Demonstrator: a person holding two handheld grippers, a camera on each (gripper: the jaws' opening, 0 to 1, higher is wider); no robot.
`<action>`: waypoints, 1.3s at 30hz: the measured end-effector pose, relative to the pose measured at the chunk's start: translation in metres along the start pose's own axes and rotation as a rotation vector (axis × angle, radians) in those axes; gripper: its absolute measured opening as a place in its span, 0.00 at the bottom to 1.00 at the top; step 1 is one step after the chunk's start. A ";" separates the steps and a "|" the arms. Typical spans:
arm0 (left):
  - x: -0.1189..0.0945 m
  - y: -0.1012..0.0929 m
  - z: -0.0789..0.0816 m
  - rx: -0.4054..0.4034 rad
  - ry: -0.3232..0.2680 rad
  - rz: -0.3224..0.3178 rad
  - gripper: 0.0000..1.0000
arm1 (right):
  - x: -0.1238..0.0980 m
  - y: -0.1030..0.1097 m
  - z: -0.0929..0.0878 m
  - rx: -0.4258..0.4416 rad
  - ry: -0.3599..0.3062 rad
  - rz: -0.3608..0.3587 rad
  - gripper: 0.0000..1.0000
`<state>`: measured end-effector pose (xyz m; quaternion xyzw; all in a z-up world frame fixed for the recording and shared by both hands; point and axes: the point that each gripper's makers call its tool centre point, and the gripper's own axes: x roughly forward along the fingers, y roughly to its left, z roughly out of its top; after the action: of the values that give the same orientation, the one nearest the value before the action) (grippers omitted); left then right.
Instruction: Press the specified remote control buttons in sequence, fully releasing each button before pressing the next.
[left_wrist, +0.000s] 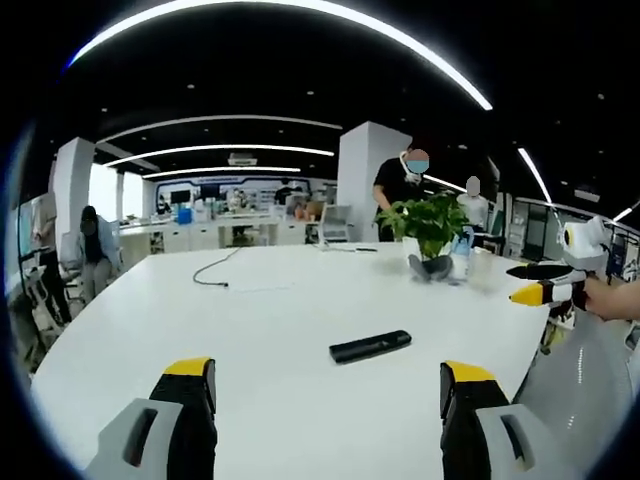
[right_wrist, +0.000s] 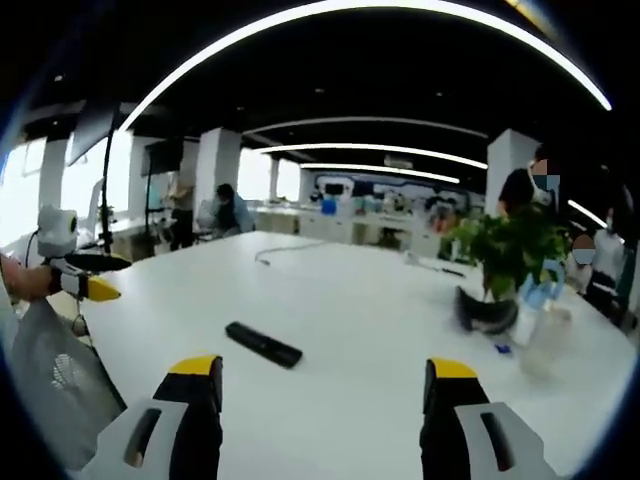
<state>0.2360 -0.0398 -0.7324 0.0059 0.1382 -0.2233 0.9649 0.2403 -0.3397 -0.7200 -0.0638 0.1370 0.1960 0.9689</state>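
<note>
Table (left_wrist: 280, 330): a big white top that takes up the lower half of both views. It is mostly bare, so the things on it are easy to keep in sight.
Room: an open office with curved ceiling lights. People stand or sit beyond the far edge, at 12 and 9 o'clock in the left gripper view, well apart from the work.
Plant (left_wrist: 432, 232): a leafy pot at 1 o'clock in the left gripper view and 3 o'clock in the right gripper view (right_wrist: 505, 265). It stands back from the middle, probably so it is out of the way of the pressing.
Bottle (right_wrist: 545, 335): clear, blurred, just beside the plant at 4 o'clock in the right gripper view.
Cable (left_wrist: 215, 268): a thin dark line lying loose at 11 o'clock, well apart from the remote.
Left gripper (left_wrist: 328, 395): jaws spread wide at 6 o'clock with nothing between them. It hangs above the near table edge, aimed at the remote. It also shows at 9 o'clock in the right gripper view (right_wrist: 88, 277), where I cannot tell how its jaws stand.
Right gripper (right_wrist: 325, 390): jaws wide apart and empty, also short of the remote. It comes into the left gripper view at 3 o'clock (left_wrist: 545, 283).
Remote (left_wrist: 370, 346): black, flat on the table near the middle, between the two grippers and touched by neither. In the right gripper view it lies at 7 o'clock (right_wrist: 263, 344). I judge no button is under pressure yet. The buttons are too small to tell apart.
</note>
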 end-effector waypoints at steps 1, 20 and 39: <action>0.000 0.000 0.001 0.003 -0.003 0.001 0.98 | -0.001 -0.001 0.000 0.011 -0.006 -0.002 0.82; 0.045 -0.036 -0.006 0.062 0.179 -0.207 0.96 | 0.002 0.002 0.000 -0.002 -0.006 0.030 0.76; 0.094 -0.051 -0.016 0.155 0.316 -0.373 0.91 | 0.002 -0.002 0.000 -0.025 -0.002 0.005 0.73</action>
<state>0.2905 -0.1252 -0.7704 0.0888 0.2683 -0.4038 0.8701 0.2422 -0.3407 -0.7207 -0.0755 0.1338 0.2001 0.9676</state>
